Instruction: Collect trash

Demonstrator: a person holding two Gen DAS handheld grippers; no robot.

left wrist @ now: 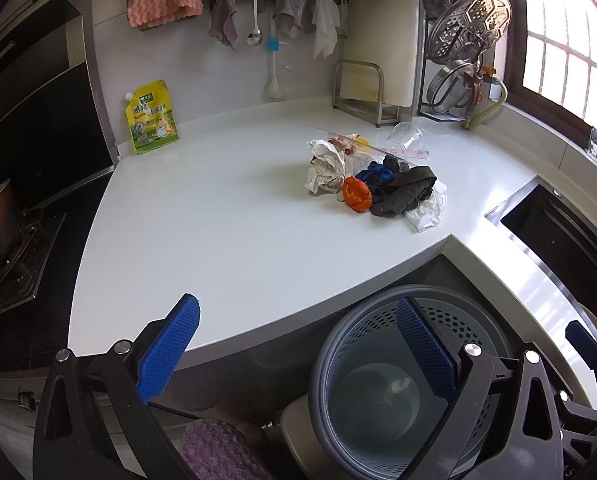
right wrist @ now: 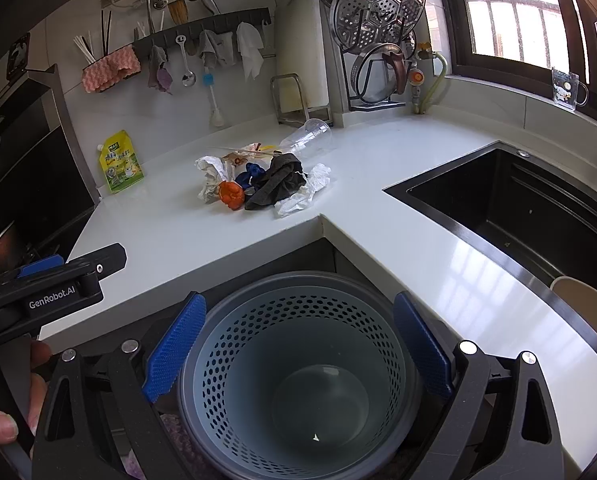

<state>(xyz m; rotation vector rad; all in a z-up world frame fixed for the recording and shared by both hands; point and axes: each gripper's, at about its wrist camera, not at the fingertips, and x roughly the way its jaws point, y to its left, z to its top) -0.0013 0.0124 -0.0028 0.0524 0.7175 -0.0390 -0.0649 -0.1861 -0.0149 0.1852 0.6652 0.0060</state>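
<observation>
White countertop (right wrist: 186, 236) (barred window (right wrist: 510, 12))

"GenRobot.AI" in white on black body of left tool (right wrist: 54, 280); yellow-green pouch (left wrist: 151, 118) print illegible

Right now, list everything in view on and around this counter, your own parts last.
counter: 1, white, L-shaped
trash pile: 1, mixed, mid-counter
crumpled paper: several, white, both sides of pile
orange wad: 1, orange, pile's near edge
dark cloth: 1, grey-black, on pile
blue scrap: 1, blue, behind orange wad
plastic cup: 1, clear, on its side behind pile
pouch: 1, yellow-green, against wall, left
bin: 1, grey, perforated, below counter's inner corner
sink: 1, black, right
steamer rack: 1, steel, in stand by window
hanging cloths: several, pink, grey, white, wall rail
left tongs: blue pads, open
right tongs: blue pads, open, over bin
</observation>
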